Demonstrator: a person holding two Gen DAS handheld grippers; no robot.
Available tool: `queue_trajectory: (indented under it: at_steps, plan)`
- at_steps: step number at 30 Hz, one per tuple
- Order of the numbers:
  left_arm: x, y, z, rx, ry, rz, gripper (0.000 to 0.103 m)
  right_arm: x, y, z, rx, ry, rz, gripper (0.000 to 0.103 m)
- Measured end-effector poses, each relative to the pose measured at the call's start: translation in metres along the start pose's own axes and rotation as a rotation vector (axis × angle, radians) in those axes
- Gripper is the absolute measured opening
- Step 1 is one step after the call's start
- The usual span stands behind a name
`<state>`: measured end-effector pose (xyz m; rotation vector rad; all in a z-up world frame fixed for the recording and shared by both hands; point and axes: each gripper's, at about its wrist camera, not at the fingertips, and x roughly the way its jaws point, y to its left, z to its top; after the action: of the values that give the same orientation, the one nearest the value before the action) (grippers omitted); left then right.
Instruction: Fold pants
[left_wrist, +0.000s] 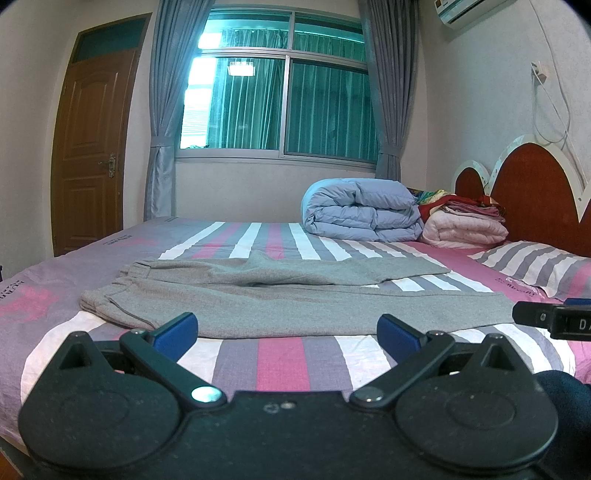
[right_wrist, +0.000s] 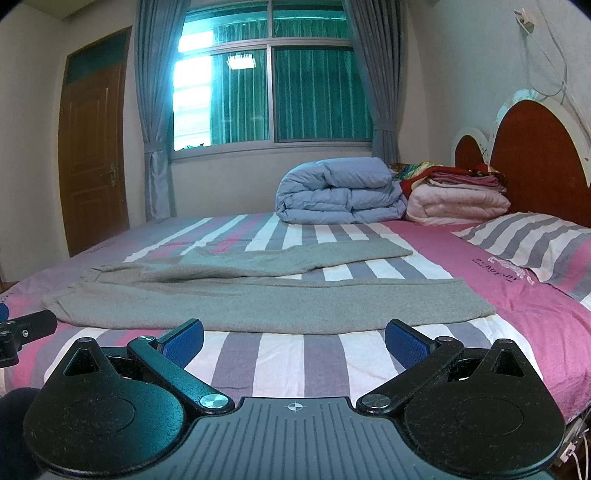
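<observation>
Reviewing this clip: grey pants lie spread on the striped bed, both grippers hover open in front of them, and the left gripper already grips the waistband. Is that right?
Not quite. The left gripper grips nothing: in the left wrist view its jaws stand wide open over the striped bed, short of the grey pants. The rest holds: the pants lie spread out, and the right gripper is open too.
</observation>
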<state>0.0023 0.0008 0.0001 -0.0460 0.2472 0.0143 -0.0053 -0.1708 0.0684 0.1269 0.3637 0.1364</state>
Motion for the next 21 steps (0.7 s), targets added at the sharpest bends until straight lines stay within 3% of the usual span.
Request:
queue_trajectory:
  at_steps: [17,19,21]
  plan:
    - [0.0,0.008,0.002,-0.036,0.01,0.02,0.097,0.002,-0.005,0.002,0.033,0.008,0.007,0.103]
    - [0.008,0.022,0.008,-0.075,0.046,-0.02,0.097,0.004,-0.009,0.007,0.045,0.002,0.075,0.103]
    - [0.019,0.041,0.016,-0.104,0.042,-0.009,0.097,0.007,-0.008,0.015,0.019,-0.015,0.128,0.103]
